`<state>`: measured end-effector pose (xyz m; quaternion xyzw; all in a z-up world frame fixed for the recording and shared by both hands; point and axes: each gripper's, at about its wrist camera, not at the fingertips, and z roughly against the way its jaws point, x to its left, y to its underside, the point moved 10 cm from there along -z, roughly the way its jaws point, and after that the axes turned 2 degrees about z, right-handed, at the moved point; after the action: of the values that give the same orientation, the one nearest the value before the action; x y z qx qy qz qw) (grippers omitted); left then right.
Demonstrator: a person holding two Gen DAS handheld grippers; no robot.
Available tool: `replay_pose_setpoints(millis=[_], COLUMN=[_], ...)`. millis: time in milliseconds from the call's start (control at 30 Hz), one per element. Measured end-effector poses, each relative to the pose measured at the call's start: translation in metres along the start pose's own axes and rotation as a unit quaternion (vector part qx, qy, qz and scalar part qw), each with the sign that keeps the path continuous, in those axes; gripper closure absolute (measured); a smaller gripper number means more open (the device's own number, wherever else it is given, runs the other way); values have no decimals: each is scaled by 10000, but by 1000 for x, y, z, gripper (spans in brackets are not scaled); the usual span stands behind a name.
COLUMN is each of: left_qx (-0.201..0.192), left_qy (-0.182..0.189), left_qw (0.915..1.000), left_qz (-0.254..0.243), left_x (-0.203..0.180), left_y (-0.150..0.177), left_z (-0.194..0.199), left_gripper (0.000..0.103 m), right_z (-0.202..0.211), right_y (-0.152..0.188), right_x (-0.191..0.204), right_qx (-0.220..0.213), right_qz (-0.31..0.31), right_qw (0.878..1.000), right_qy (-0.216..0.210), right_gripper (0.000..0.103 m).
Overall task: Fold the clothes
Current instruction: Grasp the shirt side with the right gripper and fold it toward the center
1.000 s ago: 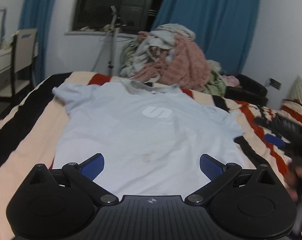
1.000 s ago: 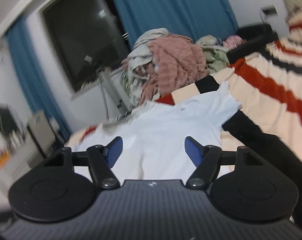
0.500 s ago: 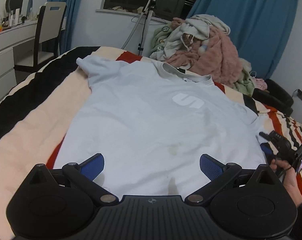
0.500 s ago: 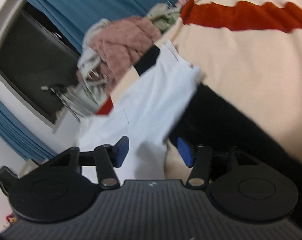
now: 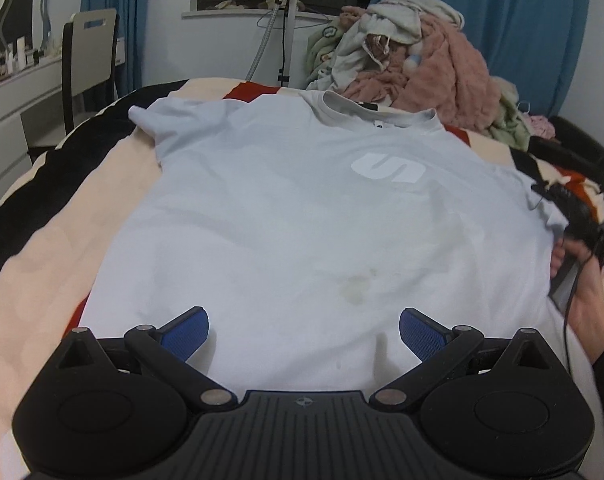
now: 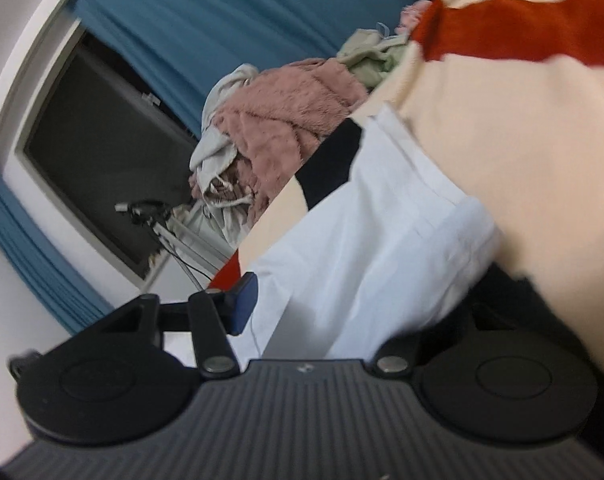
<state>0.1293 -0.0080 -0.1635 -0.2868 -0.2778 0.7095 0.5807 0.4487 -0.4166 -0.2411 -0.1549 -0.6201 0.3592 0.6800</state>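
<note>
A bed (image 5: 42,256) carries everything, covered by a blanket (image 5: 114,184) striped in cream, black and red. Spread flat on the blanket, straight ahead of the left gripper (image 5: 303,328), lies 1 pale blue T-shirt (image 5: 286,216), collar at the far end. Beyond the collar, a heap of clothes (image 5: 413,60) sits at the bed's far edge. Just ahead of the right gripper (image 6: 321,312), the shirt's sleeve lies on the cream and black stripes.
</note>
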Motion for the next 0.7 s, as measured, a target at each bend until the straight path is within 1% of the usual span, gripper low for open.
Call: replay_pose_setpoints(millis=[100, 200, 267, 333, 367, 400, 433, 533, 600, 633, 700], left_qx=[16, -54, -99, -144, -167, -189, -212, -463, -644, -715, -814], left_qy=[-8, -83, -169, -254, -296, -339, -382, -362, -359, -343, -246], left_qw=[9999, 9993, 9984, 9971, 9963, 9954, 9944, 9948, 9946, 9946, 9952], left_qz=[-124, -361, -533, -704, -789, -875, -960, -833, -726, -670, -490], left_x=[-7, -10, -10, -10, -10, -10, -10, -1, 6, 9, 19], left_y=[-2, -3, -3, -3, -3, -3, -3, -17, -28, -33, -42], left_z=[-11, -16, -17, -19, -19, -20, -21, -5, 6, 11, 21], left_gripper=[1, 1, 1, 1, 1, 1, 1, 1, 1, 1, 1], right_z=[-10, -18, -24, -33, -34, -33, -31, -13, -1, 3, 10], right_y=[-8, -14, -15, -16, -18, -22, -26, -47, -62, -68, -76], right_x=[-2, -13, -10, -5, -1, 4, 9, 37, 65, 83, 124], right_qx=[-196, -224, -104, 70, 116, 127, 109, -148, -298, -339, -401], right_qz=[169, 24, 220, 508, 681, 865, 1031, 1371, 1715, 1993, 2621], right_qw=[9996, 9997, 9997, 9981, 9961, 9930, 9894, 9805, 9716, 9649, 9466], right_qy=[-64, -118, 39, 327, 542, 791, 1016, 1400, 1600, 1679, 1834], right_gripper=[47, 47, 47, 47, 52, 76, 95, 95, 96, 96, 96])
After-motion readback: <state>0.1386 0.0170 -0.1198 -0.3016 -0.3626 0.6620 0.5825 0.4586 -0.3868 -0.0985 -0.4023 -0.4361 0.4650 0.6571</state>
